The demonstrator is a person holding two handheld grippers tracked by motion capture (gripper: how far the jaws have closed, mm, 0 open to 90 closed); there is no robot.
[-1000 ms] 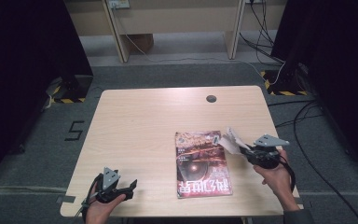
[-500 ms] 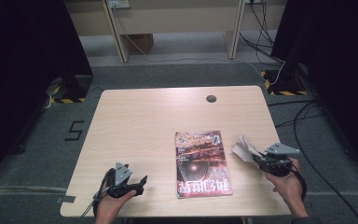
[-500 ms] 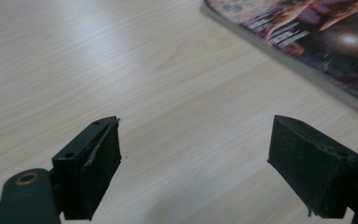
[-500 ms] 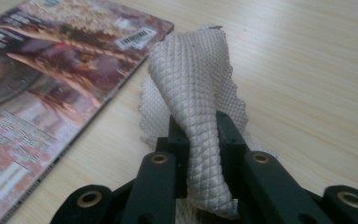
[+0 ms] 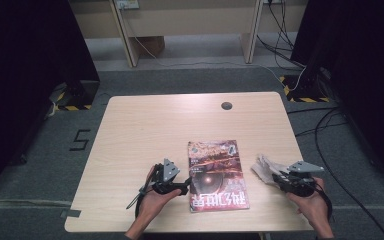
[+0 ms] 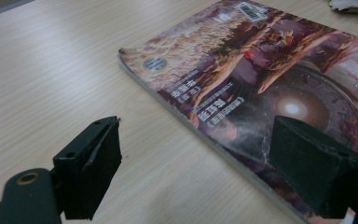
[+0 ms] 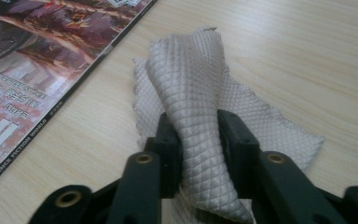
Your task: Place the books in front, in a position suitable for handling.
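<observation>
two things lie on the bench (image 5: pixel 145 120): a soft, light cloth (image 7: pixel 200 107) and a stiff magazine (image 5: pixel 215 172). the right gripper (image 7: pixel 199 140) jaws have just been opening around a cloth fold. the left gripper (image 6: pixel 214 158) jaws gape beside the magazine's edge.

A magazine (image 5: pixel 217 174) is lying on the tabletop's (image 5: pixel 155 125) near half, a cloth (image 5: pixel 263 168) sitting just to its right.

High view: fixed above, looks fwd and down on whole counter (image 5: pixel 145 125). Claw views ride low, close to the surface, looking along their jaws. All three share the magazine (image 5: pixel 216 172) (image 6: pixel 242 93) (image 7: pixel 32 60).
</observation>
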